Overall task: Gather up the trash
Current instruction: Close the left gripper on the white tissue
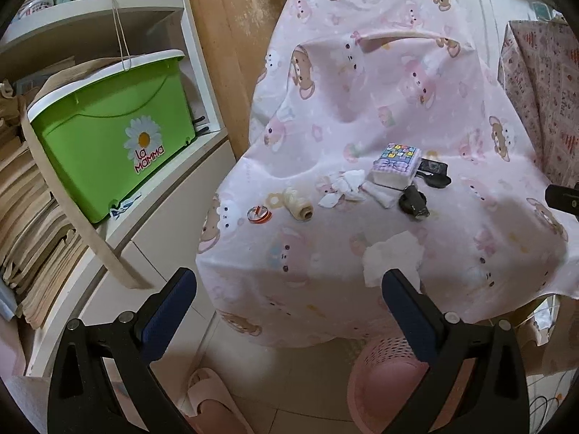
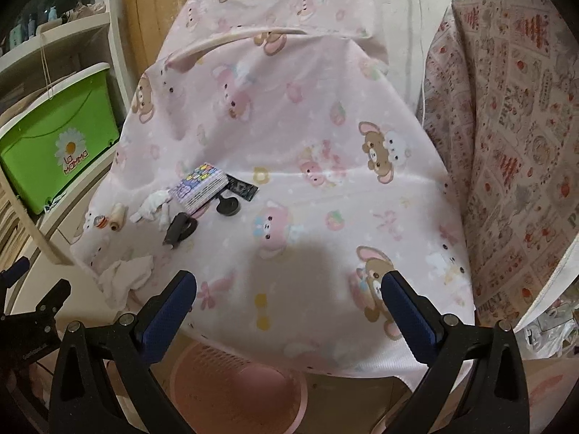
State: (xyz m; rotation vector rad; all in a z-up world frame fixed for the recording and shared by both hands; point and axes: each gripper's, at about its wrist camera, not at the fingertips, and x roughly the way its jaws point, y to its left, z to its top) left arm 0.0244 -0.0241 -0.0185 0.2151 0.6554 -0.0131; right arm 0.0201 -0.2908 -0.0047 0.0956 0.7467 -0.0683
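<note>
Both grippers' fingers spread, empty, crumpled tissue [image 1: 392, 256] near the tablecloth [image 1: 362, 108] front edge.

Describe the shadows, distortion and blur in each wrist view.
Left wrist view: fisheye bends the white shelf; black vignette in the corners; soft shadow falls beside the crumpled tissue; the pink basket is blurred. Right wrist view: a broad dark shadow lies on the pink cartoon cloth between the open fingers; the edges curve.

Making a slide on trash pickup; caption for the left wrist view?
Open left gripper hovers before a crumpled tissue on the pink cloth-covered table, pink basket below.
</note>
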